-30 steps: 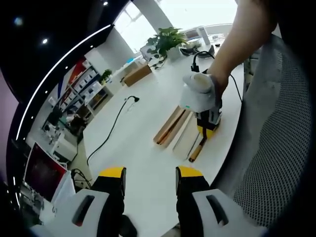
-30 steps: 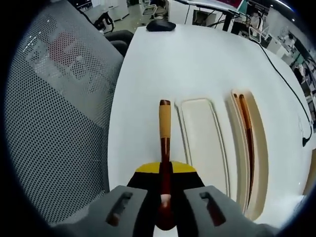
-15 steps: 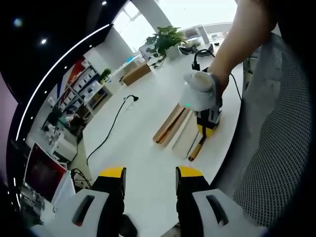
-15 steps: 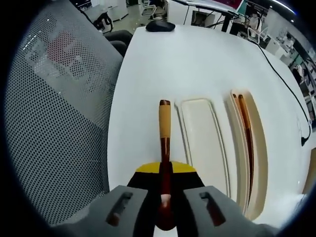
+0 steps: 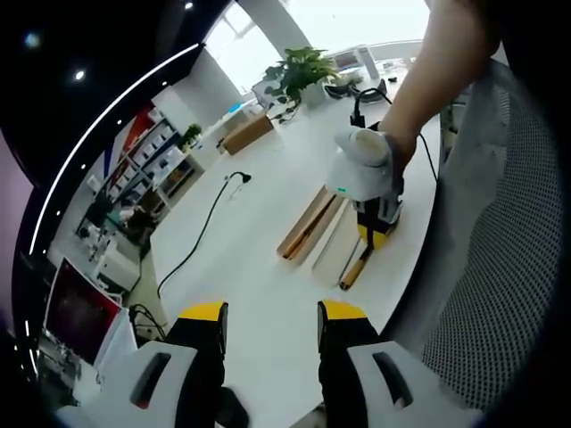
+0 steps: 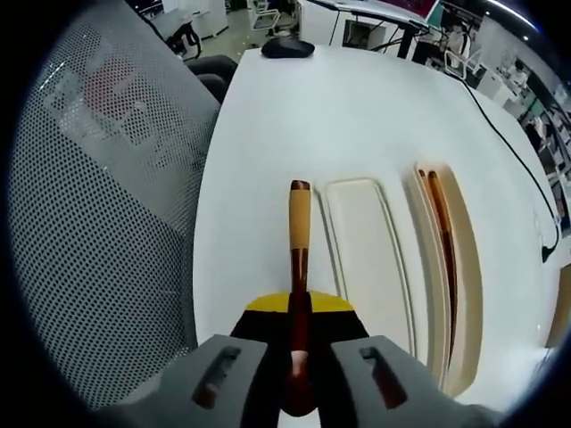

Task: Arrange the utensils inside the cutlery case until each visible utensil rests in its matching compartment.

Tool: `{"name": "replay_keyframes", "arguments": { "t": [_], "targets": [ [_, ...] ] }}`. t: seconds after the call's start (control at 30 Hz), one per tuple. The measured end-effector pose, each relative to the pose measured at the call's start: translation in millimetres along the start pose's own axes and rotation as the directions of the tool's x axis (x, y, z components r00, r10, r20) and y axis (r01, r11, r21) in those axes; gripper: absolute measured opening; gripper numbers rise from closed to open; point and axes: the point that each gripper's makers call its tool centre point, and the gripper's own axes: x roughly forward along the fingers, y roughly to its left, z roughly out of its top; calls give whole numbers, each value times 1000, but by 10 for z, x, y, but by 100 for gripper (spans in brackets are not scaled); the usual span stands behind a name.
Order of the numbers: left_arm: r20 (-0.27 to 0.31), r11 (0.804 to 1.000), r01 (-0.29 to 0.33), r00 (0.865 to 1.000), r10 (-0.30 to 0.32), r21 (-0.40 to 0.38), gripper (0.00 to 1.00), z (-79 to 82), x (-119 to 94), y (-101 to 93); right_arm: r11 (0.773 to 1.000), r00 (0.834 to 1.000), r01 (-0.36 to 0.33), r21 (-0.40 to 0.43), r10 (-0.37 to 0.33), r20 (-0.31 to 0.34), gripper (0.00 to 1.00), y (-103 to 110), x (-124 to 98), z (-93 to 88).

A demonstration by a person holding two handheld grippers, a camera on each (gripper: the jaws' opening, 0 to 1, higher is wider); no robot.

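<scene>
The pale wooden cutlery case (image 6: 409, 267) lies on the white table. Its wide compartment (image 6: 366, 241) is bare, and a pair of dark chopsticks (image 6: 443, 241) rests in the narrow one beside it. My right gripper (image 6: 299, 312) is shut on a brown wooden utensil (image 6: 299, 223), whose tan handle end points away, just left of the case. In the left gripper view a hand holds that right gripper (image 5: 373, 234) over the case (image 5: 335, 241), with the utensil (image 5: 355, 269) sticking out toward me. My left gripper (image 5: 272, 325) stands open well short of it, with nothing between its fingers.
A mesh office chair (image 6: 98, 178) stands against the table's near edge. A black mouse (image 6: 287, 49) lies at the far end, and a black cable (image 5: 201, 227) runs across the table. A potted plant (image 5: 302, 69) and boxes stand at the far side.
</scene>
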Motion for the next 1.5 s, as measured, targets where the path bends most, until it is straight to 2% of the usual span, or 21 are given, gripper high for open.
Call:
{"name": "replay_keyframes", "arguments": {
  "t": [0.17, 0.5, 0.77, 1.13, 1.5],
  "targets": [
    [-1, 1000, -4, 1000, 4, 0, 41, -1, 0, 9, 1000, 1000, 0, 13, 0, -2, 0, -6, 1, 0],
    [-1, 1000, -9, 1000, 9, -3, 41, -3, 1, 24, 1000, 1000, 6, -20, -6, -16, 0, 0, 3, 5],
    [-5, 1000, -7, 1000, 7, -2, 41, -12, 2, 20, 1000, 999, 6, -2, -6, -35, 0, -16, -9, -16],
    [-11, 1000, -1, 1000, 1, -3, 41, -23, 7, 10, 999, 1000, 27, 39, -27, -3, 0, -127, -160, 52],
    [-12, 1000, 8, 1000, -8, 2, 41, -21, 13, -6, 993, 999, 50, 105, -48, -17, 0, -261, -281, -32]
  ]
}}
